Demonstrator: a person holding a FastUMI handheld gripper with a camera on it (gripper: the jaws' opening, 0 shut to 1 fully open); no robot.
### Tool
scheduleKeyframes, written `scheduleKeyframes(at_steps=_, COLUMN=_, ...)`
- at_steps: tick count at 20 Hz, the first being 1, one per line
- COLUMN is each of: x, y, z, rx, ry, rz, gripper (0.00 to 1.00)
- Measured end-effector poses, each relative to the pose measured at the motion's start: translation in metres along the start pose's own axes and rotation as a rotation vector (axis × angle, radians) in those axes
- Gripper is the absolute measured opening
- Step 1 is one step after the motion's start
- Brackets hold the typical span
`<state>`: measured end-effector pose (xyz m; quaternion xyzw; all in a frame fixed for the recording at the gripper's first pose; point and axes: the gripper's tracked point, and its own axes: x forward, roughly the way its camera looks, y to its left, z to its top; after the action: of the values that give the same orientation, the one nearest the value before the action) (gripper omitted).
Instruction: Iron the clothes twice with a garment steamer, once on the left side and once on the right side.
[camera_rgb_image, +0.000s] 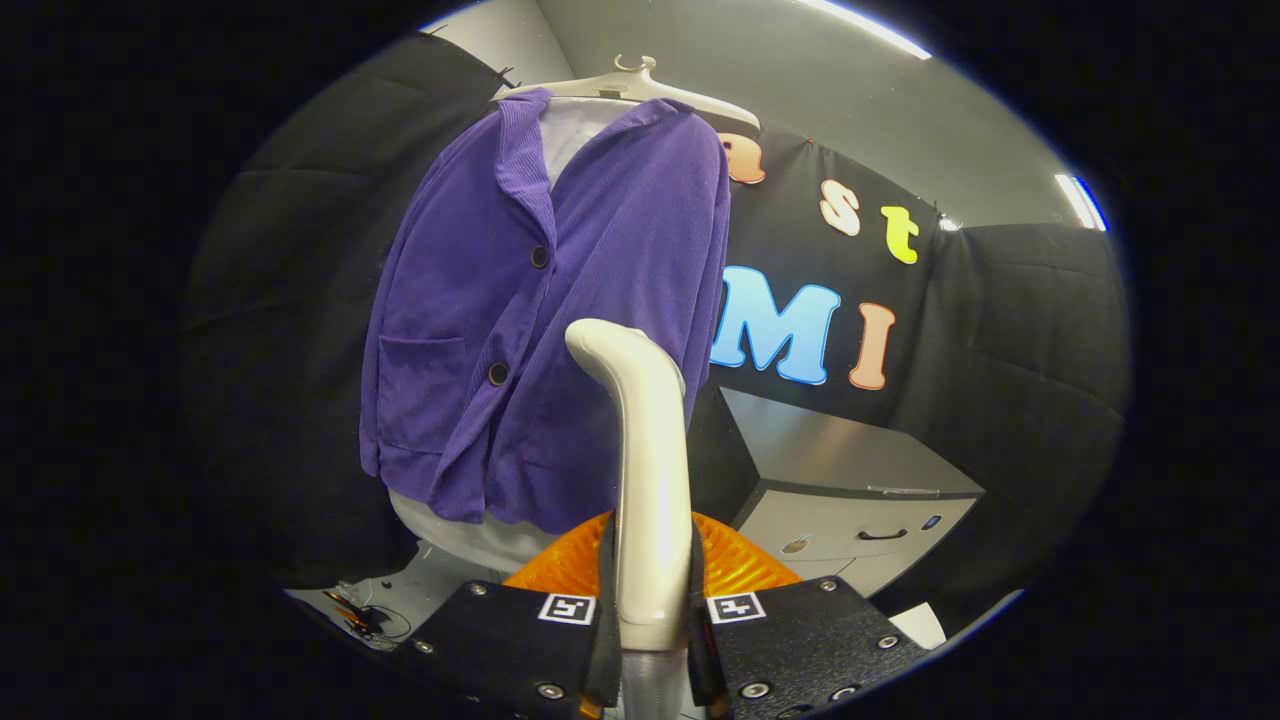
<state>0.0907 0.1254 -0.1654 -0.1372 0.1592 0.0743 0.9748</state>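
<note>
Two fingers of our tongs (650, 610) sit closed to a narrow gap, both pressing on the cream, curved plastic handle of the garment steamer (640, 460), which rises straight up between them and bends over at its top toward the cloth. We cannot see the steamer's face; it points away from us. Just behind the fingers lies one orange ribbed dome (735, 565), partly hidden by the handle.

One purple corduroy jacket (545, 320) hangs ahead of the tongs on one pale plastic hanger (640, 85), over a white shirt (570, 135) that shows at the collar and below the hem. We count two dark buttons and one patch pocket on the jacket. The steamer's bent top overlaps the jacket's lower front, beside the lower button; whether it touches, we cannot tell.

One grey cabinet with a dark handle (850, 500) stands beyond the tongs, beside the jacket's hem, with open room above it.
</note>
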Motion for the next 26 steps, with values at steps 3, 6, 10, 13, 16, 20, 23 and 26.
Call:
scheduleKeyframes(at_steps=3, x=-0.001, y=0.004, z=-0.021, rx=-0.026, ry=0.020, rz=0.003, gripper=0.26)
scheduleKeyframes(at_steps=6, x=0.000, y=0.010, z=-0.048, rx=-0.034, ry=0.065, rz=0.018, gripper=0.26)
scheduleKeyframes(at_steps=10, x=0.010, y=0.020, z=-0.069, rx=-0.041, ry=0.108, rz=0.030, gripper=0.26)
scheduleKeyframes(at_steps=13, x=0.008, y=0.029, z=-0.075, rx=-0.048, ry=0.117, rz=0.041, gripper=0.26)
scheduleKeyframes(at_steps=16, x=-0.006, y=0.039, z=-0.088, rx=-0.091, ry=0.144, rz=0.079, gripper=0.26)
scheduleKeyframes(at_steps=20, x=-0.030, y=0.053, z=-0.092, rx=-0.064, ry=0.176, rz=0.141, gripper=0.26)
scheduleKeyframes(at_steps=23, x=-0.053, y=0.060, z=-0.066, rx=-0.072, ry=0.122, rz=0.171, gripper=0.26)
scheduleKeyframes(at_steps=26, x=-0.077, y=0.073, z=-0.033, rx=-0.056, ry=0.061, rz=0.205, gripper=0.26)
